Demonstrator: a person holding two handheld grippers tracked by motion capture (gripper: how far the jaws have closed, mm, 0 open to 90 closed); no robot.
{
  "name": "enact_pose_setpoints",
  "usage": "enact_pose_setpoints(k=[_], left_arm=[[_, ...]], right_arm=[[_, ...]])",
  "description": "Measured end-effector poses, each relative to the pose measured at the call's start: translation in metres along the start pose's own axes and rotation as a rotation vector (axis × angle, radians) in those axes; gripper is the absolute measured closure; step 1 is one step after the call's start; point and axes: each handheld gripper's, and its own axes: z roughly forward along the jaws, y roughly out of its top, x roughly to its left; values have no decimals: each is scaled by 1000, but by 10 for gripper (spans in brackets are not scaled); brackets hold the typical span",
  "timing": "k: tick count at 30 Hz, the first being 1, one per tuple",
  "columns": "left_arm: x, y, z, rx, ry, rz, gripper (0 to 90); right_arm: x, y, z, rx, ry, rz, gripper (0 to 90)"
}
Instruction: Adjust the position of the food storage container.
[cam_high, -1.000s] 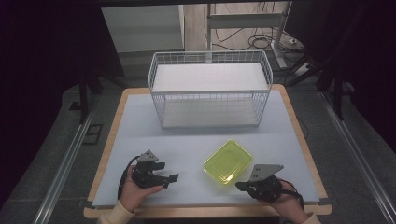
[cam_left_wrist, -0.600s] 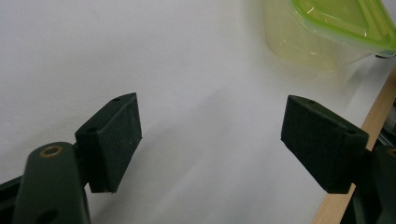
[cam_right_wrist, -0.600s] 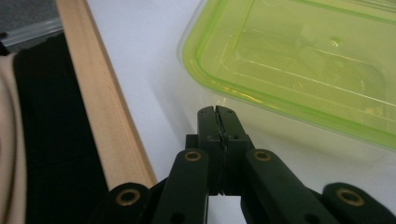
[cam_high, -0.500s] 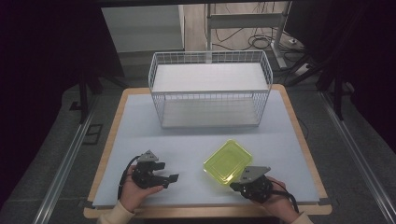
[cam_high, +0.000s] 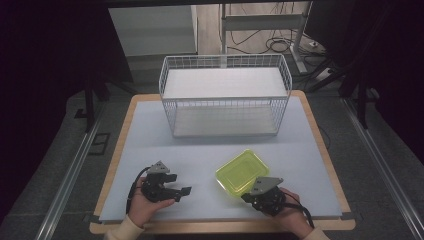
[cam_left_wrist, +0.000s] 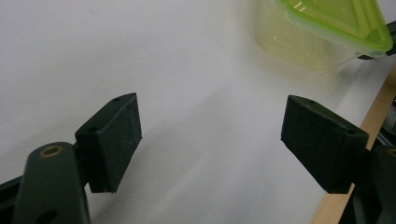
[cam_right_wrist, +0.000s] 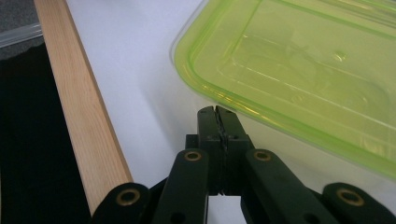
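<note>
Green-lidded container (cam_high: 243, 171) is seen on the table's (cam_high: 150, 140) near right, long axis diagonal, near-left to far-right, no readable markings; right gripper (cam_right_wrist: 217, 112) is pinched closed, empty, at its rim; left gripper (cam_left_wrist: 210, 135) is spread wide, empty.

No text, label, brand, number or sign can be read anywhere. The green lidded box (cam_high: 243, 171) at the lower middle of the high view carries no print, nor does the wire basket (cam_high: 224, 95) above it, nor the white bench (cam_high: 200, 150) top.
</note>
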Motion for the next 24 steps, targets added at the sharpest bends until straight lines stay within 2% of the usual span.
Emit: enact_pose_setpoints(k=[16,18,19,24], left_arm=[[1,0,-1,-3,-2,-10,198],[1,0,-1,-4,-3,-8,198],[1,0,-1,-4,-3,-7,198],[1,0,-1,-3,-4,-6,197]], right_arm=[[8,20,31,-25,-25,37,900],[7,23,34,-30,-33,54,900],[6,25,38,-38,-36,79,900],[7,31,48,-51,-55,98,900]])
